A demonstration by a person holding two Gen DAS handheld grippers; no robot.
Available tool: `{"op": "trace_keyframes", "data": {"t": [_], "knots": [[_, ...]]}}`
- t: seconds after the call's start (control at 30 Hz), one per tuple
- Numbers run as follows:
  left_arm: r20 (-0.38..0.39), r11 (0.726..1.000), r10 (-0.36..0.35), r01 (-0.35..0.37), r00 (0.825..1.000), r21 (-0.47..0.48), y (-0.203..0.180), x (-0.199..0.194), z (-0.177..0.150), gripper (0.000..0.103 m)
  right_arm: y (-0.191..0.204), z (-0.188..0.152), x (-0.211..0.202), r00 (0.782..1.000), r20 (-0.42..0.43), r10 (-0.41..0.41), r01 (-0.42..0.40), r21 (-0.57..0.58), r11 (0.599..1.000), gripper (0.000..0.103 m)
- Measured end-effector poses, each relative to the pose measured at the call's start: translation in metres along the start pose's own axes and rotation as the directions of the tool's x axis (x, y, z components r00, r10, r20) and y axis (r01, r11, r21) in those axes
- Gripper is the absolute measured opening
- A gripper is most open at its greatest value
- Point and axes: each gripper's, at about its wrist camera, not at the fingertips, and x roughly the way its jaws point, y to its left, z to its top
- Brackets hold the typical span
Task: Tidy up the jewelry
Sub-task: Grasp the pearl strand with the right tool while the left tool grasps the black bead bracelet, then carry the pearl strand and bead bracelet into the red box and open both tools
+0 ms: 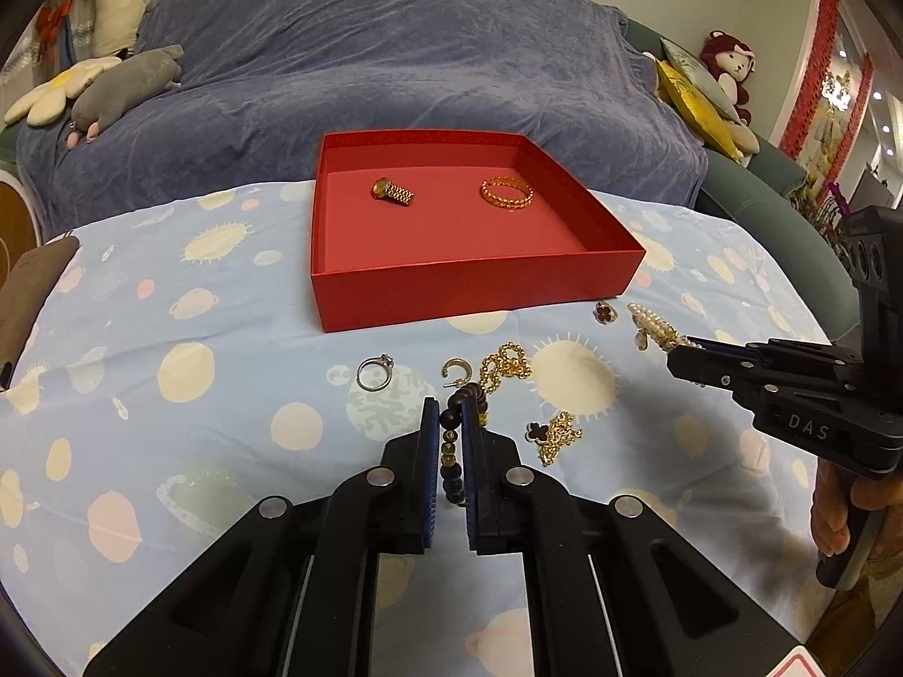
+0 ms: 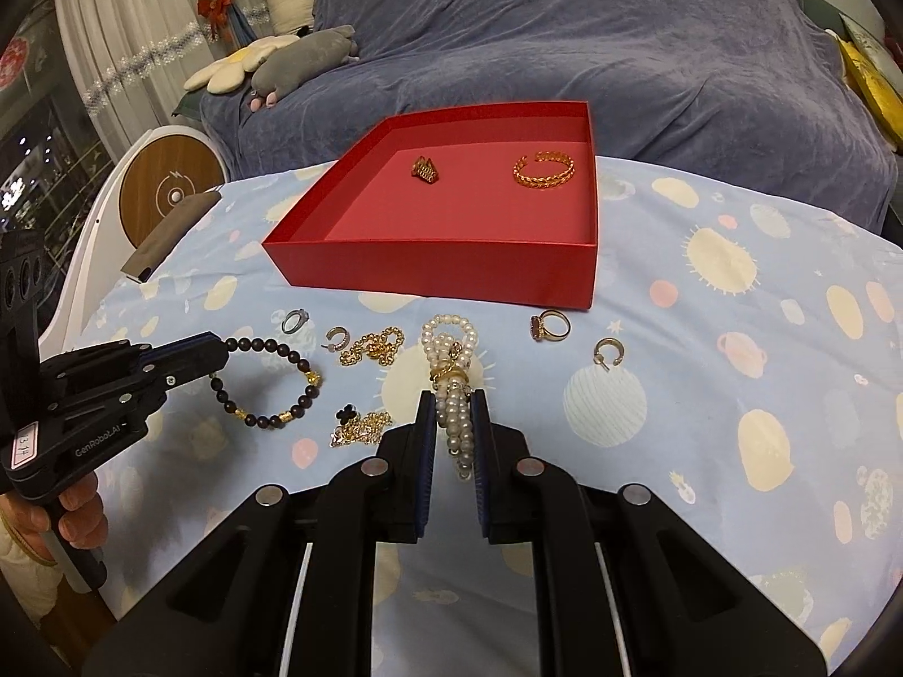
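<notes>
Left gripper (image 1: 450,416) pinching dark bead bracelet (image 2: 271,381) between narrowed fingers; right gripper (image 2: 455,413) clamped on pearl bracelet (image 2: 451,364). Both gripped for carrying ahead of fingertips into red box (image 1: 474,288), presumably.

Counted one red box (image 2: 429,271), one gold bangle (image 2: 544,169), possibly one watch-shaped ring (image 2: 424,169), two finger rings (image 2: 295,320) (image 2: 550,327), two hoop earrings (image 2: 338,337) (image 2: 608,351), two gold chains (image 2: 375,347) (image 2: 361,426), one dark bead bracelet (image 2: 299,395), one pearl bracelet (image 2: 451,350).
</notes>
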Motion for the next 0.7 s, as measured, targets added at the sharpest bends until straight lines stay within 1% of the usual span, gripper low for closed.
{"op": "trace_keyframes", "data": {"t": [0.17,0.3,0.43,0.53,0.6,0.7], "knots": [[0.041,1.0,0.009,-0.009,0.999,0.01,-0.001,-0.017,0.009,0.005,0.001,0.008,-0.012,1.0,0.03,0.005,-0.005,0.009,1.0,0.012],[0.072,1.0,0.007,-0.008,0.997,0.01,-0.002,-0.027,0.03,0.005,0.001,0.023,-0.016,0.999,0.046,0.016,-0.018,0.031,0.999,0.012],[0.118,0.999,0.008,-0.012,0.993,0.03,-0.006,-0.031,0.068,0.005,0.001,0.056,-0.016,0.997,0.073,0.014,-0.016,0.028,0.999,0.012],[0.159,0.998,0.03,-0.039,0.987,0.054,-0.009,-0.027,0.099,0.005,0.003,0.086,-0.011,0.996,0.093,0.011,-0.013,0.017,1.0,0.011],[0.179,0.997,0.042,-0.053,0.983,0.058,-0.01,-0.02,0.118,0.005,0.004,0.106,-0.004,0.995,0.104,0.002,-0.003,0.008,1.0,0.011],[0.186,0.997,0.058,-0.067,0.981,0.042,-0.005,0.0,0.14,0.005,0.003,0.128,0.013,0.994,0.107,-0.01,0.009,0.011,1.0,0.011]]}}
